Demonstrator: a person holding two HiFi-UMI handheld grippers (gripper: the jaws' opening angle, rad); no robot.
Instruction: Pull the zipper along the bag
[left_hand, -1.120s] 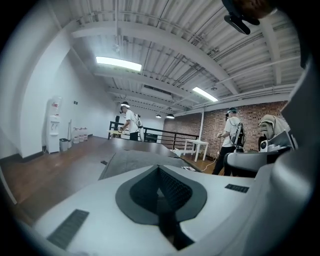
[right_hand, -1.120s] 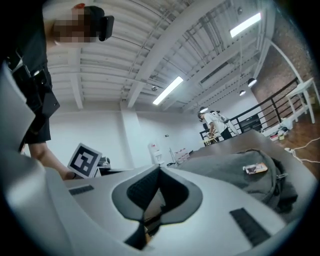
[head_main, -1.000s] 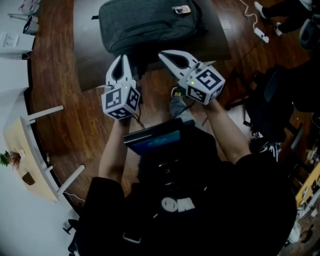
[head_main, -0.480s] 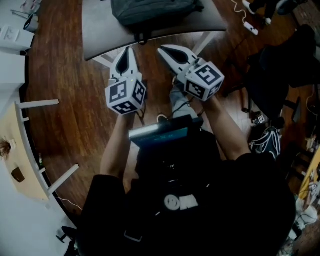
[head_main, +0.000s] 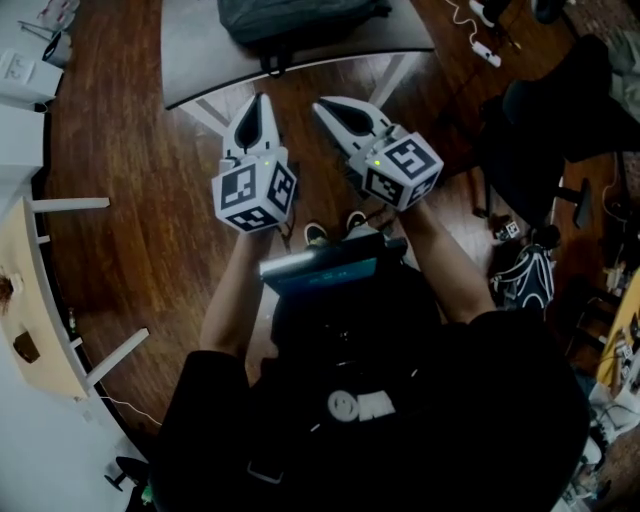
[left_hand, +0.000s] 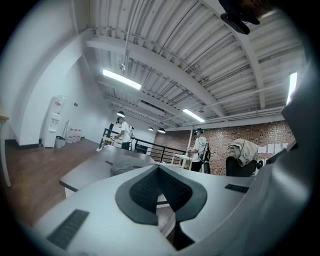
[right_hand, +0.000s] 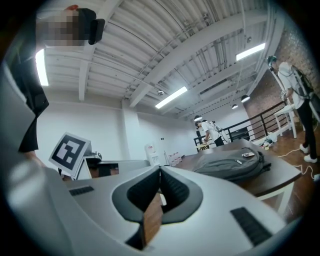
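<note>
A grey backpack (head_main: 300, 18) lies on a grey table (head_main: 200, 60) at the top edge of the head view. My left gripper (head_main: 258, 103) and right gripper (head_main: 322, 106) are held side by side above the wooden floor, short of the table and apart from the bag. Both are shut with nothing between their jaws. In the left gripper view the gripper (left_hand: 159, 166) points toward the bag (left_hand: 127, 163) lying on the table (left_hand: 82, 174). From the right gripper (right_hand: 160, 169) the backpack (right_hand: 231, 163) shows to the right on the tabletop (right_hand: 272, 176).
A screen device (head_main: 320, 270) hangs at the person's chest. A dark chair (head_main: 560, 110) and bags stand at the right, a power strip (head_main: 480, 52) on the floor, a white desk (head_main: 20, 80) at the left. People (left_hand: 201, 150) stand by a far railing.
The table and backpack have slid toward the top of the head view, so they lie farther from me. Both grippers stay shut, side by side before the person.
</note>
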